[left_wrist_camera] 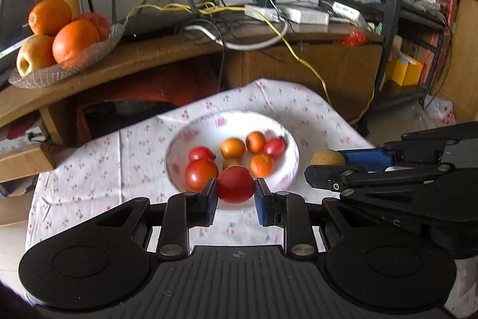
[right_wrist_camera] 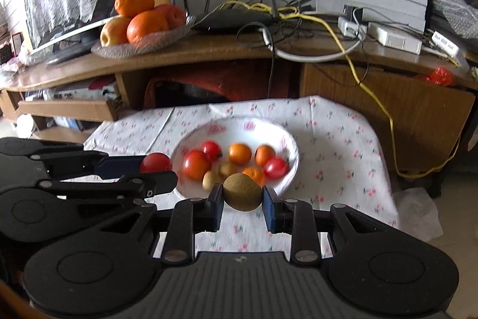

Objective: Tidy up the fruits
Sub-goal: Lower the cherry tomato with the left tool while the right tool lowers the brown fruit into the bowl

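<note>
A white bowl (left_wrist_camera: 179, 148) (right_wrist_camera: 291, 145) with pink flowers stands on a floral cloth and holds several small red and orange fruits. My left gripper (left_wrist_camera: 235, 193) is shut on a red tomato (left_wrist_camera: 235, 184), held just above the bowl's near rim; the same red tomato (right_wrist_camera: 155, 163) shows at the left in the right wrist view. My right gripper (right_wrist_camera: 242, 196) is shut on a brown kiwi (right_wrist_camera: 242, 192), also at the near rim. The kiwi (left_wrist_camera: 327, 158) and the right gripper's fingers (left_wrist_camera: 364, 157) appear to the bowl's right in the left wrist view.
A floral tablecloth (left_wrist_camera: 98, 169) covers the low table. Behind it a wooden desk (right_wrist_camera: 227, 50) carries a glass dish of oranges and an apple (left_wrist_camera: 59, 32), a router (right_wrist_camera: 236, 17), tangled cables and white boxes. A plastic bag (right_wrist_camera: 418, 214) lies on the floor at right.
</note>
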{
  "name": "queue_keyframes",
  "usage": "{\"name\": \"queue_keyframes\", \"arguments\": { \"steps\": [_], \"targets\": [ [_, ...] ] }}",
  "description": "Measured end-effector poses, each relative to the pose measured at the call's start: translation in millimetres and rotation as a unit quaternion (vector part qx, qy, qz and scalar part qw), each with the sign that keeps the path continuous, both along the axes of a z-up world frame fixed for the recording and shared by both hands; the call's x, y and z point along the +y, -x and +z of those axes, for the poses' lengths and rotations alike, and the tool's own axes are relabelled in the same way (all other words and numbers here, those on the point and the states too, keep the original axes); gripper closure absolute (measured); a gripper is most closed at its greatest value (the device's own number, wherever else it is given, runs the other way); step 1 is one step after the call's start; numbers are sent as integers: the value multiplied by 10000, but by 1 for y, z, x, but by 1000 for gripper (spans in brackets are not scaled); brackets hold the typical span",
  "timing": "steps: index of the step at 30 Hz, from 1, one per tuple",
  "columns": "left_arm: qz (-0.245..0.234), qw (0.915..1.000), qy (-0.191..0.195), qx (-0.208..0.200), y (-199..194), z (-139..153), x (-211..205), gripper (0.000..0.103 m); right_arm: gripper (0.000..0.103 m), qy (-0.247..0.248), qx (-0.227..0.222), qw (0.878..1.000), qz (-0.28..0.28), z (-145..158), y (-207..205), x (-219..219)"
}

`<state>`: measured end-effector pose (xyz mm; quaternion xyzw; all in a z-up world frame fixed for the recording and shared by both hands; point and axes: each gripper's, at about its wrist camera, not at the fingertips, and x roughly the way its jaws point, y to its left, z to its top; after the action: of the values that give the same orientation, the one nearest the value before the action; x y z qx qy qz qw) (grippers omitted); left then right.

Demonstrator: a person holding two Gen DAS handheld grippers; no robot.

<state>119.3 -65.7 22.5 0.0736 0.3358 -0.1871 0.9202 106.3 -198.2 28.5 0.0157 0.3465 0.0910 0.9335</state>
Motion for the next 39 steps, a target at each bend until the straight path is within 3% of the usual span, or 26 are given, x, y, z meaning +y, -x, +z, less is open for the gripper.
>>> {"name": "queue_keyframes", "arguments": {
  "steps": [17, 39],
  "targets": [
    [158, 9997, 6, -184, -43, 9, -8, 71, 72, -22, -212, 9997, -97, 7, -47, -8],
    [350, 9991, 126, 224, -106, -18, -10, 71, 72, -195, 215, 9996, -70, -23, -113, -15]
  ]
}}
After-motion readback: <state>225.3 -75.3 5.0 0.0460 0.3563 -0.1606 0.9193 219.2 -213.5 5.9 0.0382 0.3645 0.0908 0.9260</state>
